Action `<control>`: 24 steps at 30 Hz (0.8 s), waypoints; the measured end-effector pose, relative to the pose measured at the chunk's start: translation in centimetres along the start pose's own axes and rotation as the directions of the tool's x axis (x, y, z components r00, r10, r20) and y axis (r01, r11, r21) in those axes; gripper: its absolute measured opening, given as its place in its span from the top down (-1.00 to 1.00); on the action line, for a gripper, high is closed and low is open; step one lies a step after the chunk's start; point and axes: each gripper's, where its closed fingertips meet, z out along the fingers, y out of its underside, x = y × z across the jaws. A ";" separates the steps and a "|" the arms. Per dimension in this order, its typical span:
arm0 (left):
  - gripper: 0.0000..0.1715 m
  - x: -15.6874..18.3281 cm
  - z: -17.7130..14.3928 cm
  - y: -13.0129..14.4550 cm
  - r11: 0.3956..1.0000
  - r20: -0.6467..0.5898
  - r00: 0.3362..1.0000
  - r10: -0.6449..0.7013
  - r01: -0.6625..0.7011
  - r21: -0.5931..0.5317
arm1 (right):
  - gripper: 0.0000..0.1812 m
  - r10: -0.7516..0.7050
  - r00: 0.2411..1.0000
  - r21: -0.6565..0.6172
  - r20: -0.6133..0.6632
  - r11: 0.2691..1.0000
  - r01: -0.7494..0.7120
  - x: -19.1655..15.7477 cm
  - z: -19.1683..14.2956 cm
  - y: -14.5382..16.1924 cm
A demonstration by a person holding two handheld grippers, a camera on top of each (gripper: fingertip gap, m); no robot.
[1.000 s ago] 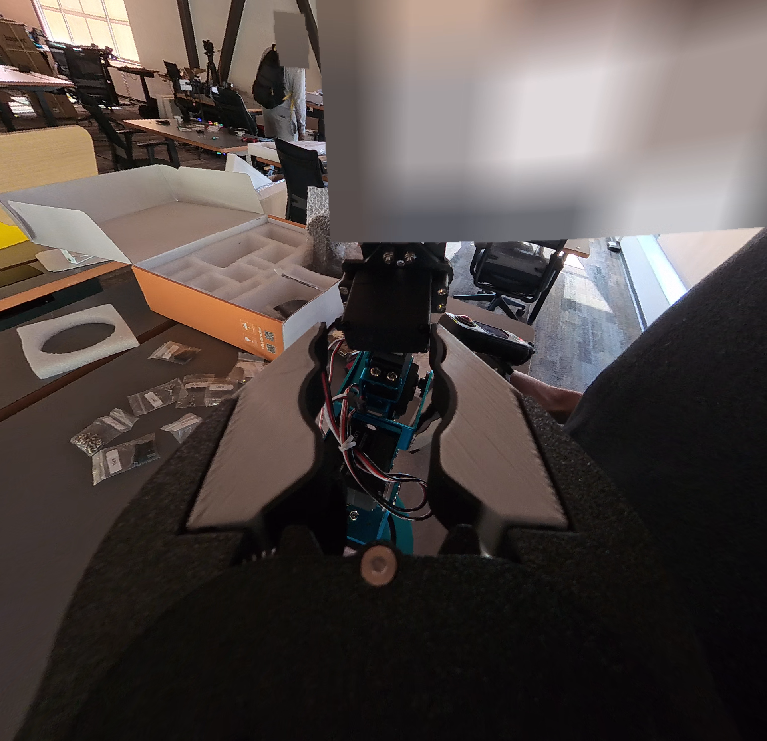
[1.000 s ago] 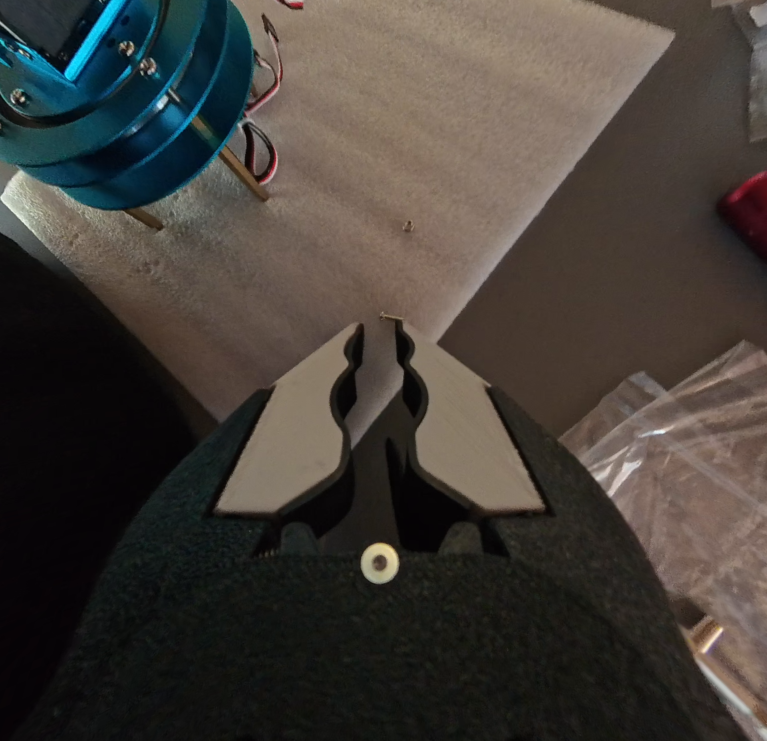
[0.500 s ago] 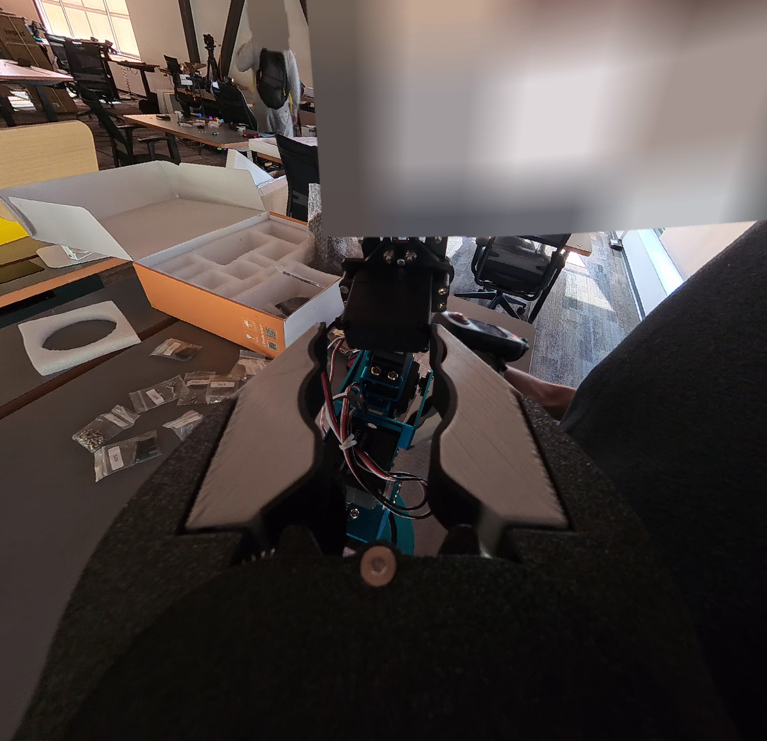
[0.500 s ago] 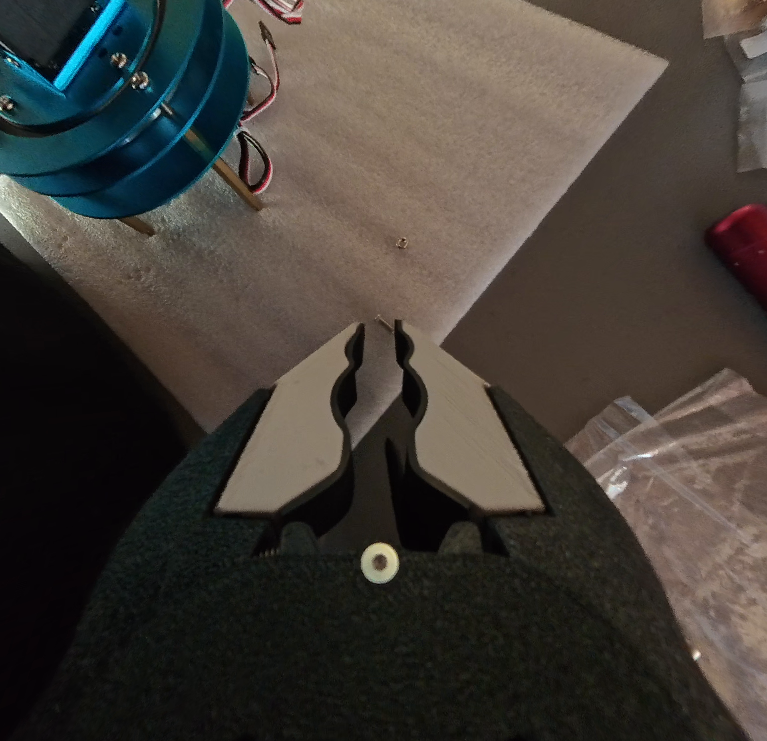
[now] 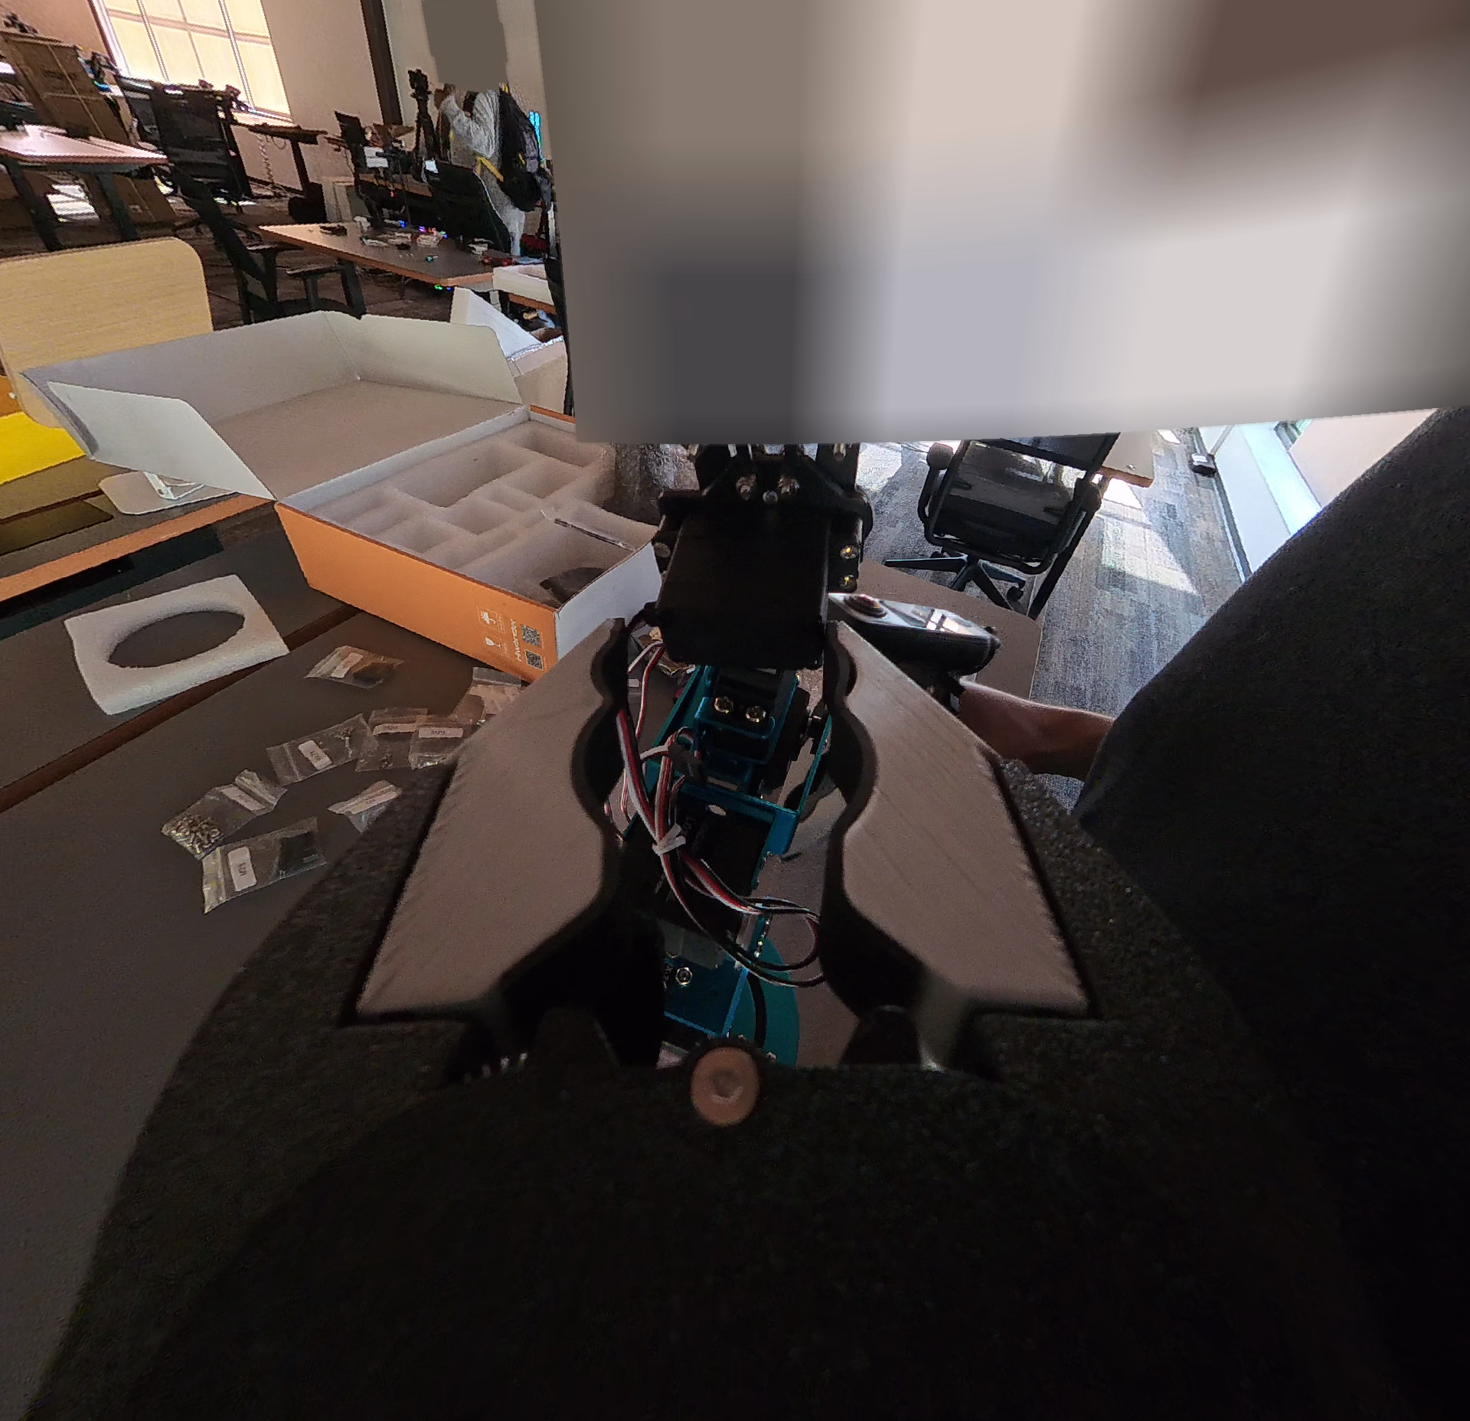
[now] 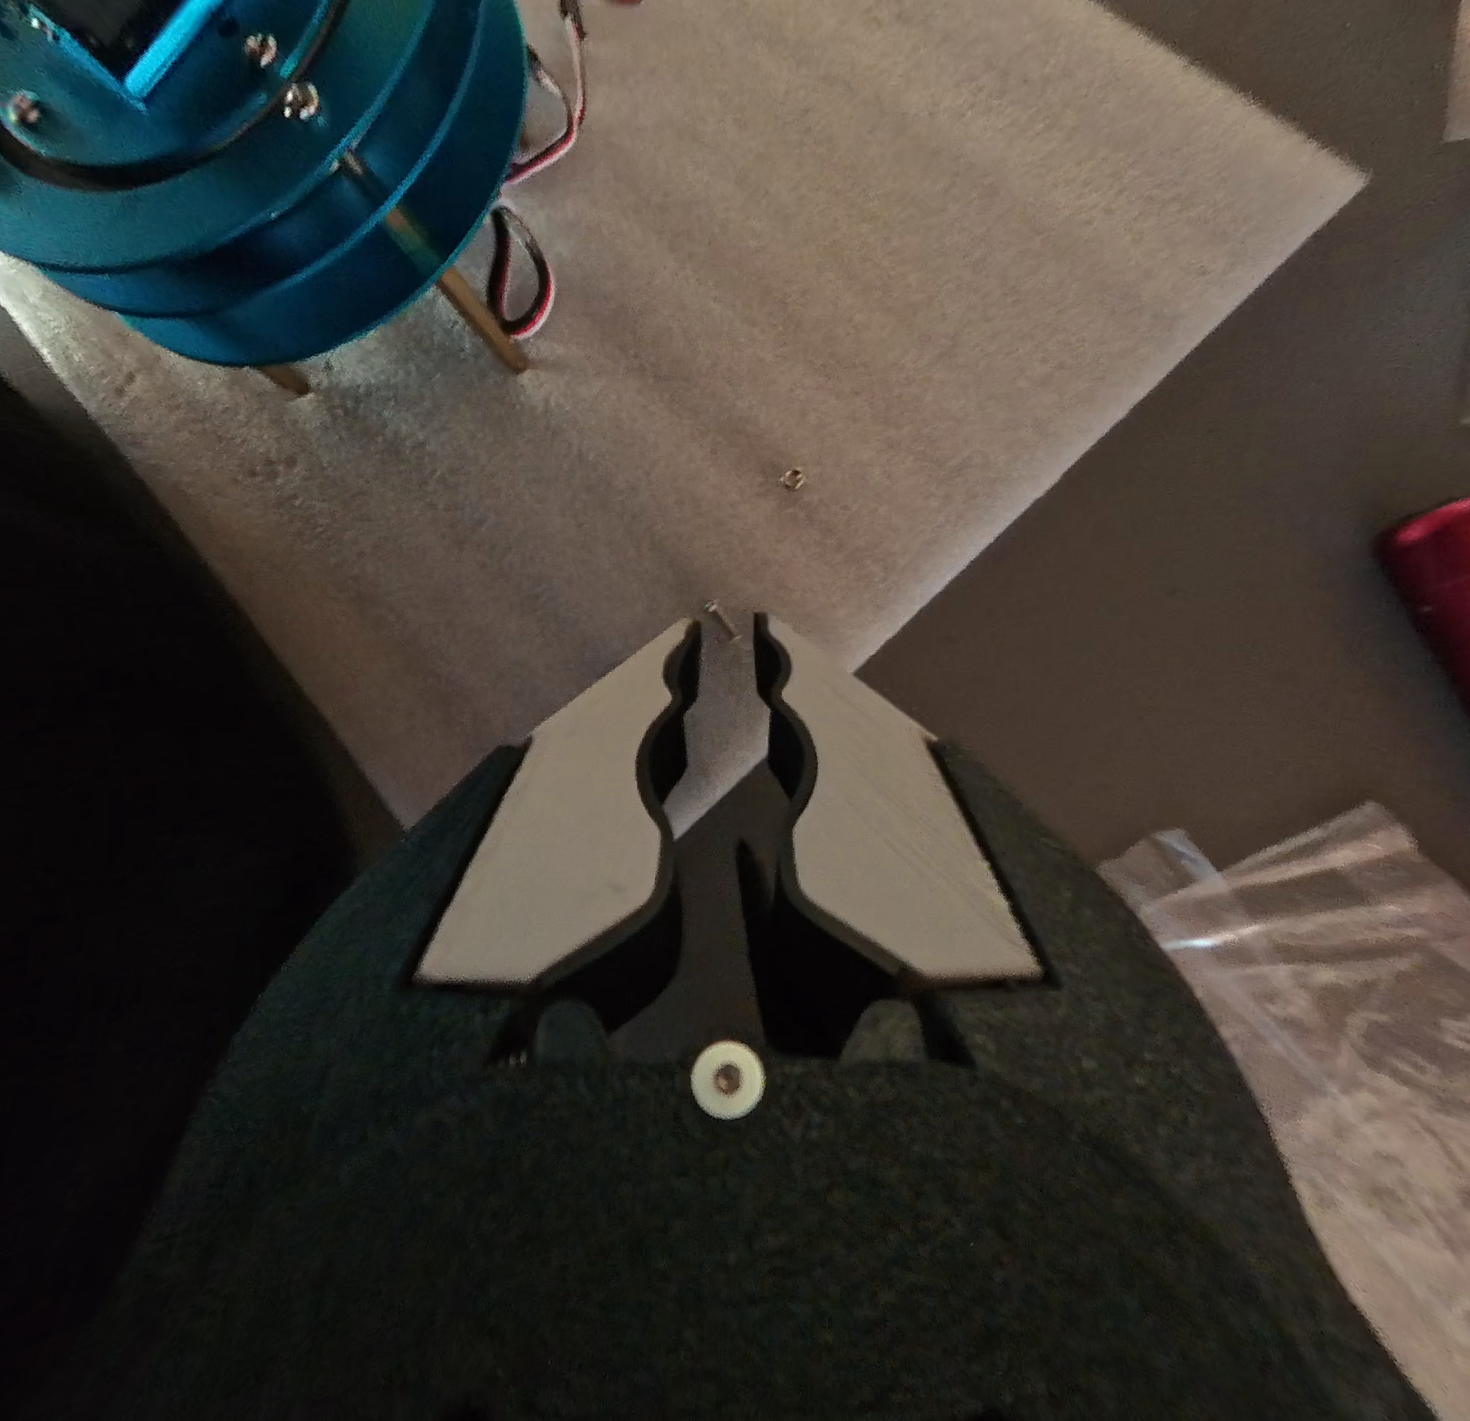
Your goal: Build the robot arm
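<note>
The left gripper (image 5: 728, 651) is clamped on a small robot arm kit (image 5: 736, 754) — its two fingers press against the sides of the black servo block (image 5: 744, 579) at the top of the assembly, with blue metal brackets and red, white and black wires (image 5: 676, 826) running down between them. Behind it on the dark table (image 5: 95, 905) lies an open orange box (image 5: 421, 579) with a white foam insert, a white foam piece with an oval hole (image 5: 171, 643), and a scatter of small clear parts bags (image 5: 310, 762). A person (image 5: 485, 134) stands far off among desks and chairs.

The right gripper (image 6: 725, 627) hangs over a white foam sheet (image 6: 835, 269), its jaws a narrow gap apart and gripping nothing. A tiny screw (image 6: 722, 619) lies on the foam just at the fingertips, seemingly in the gap between them, though the frame is too blurred to say whether it touches either finger. A small nut (image 6: 792, 477) lies on the foam a little beyond. The kit's round blue base (image 6: 262, 150) stands on brass standoffs (image 6: 481, 325) at the sheet's far left corner. A red object (image 6: 1432, 587) sits at the right edge, and clear plastic bags (image 6: 1312, 985) lie on the table nearer the camera.
</note>
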 end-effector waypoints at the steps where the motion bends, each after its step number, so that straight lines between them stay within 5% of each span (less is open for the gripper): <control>1: 0.43 0.0 0.0 0.0 1.000 -0.001 1.000 -0.002 0.002 0.001 | 0.83 0.010 1.000 -0.008 0.016 1.000 -0.010 -0.2 0.2 0.2; 10: 0.43 0.0 0.1 0.1 1.000 0.004 1.000 -0.001 0.001 0.001 | 0.94 0.029 0.988 0.003 0.150 1.000 -0.030 -3.1 -0.5 0.2; 24: 0.40 0.6 -0.2 0.0 1.000 0.008 1.000 -0.003 0.002 0.010 | 0.85 0.023 0.991 0.041 0.129 0.999 -0.029 -3.0 -1.6 -0.1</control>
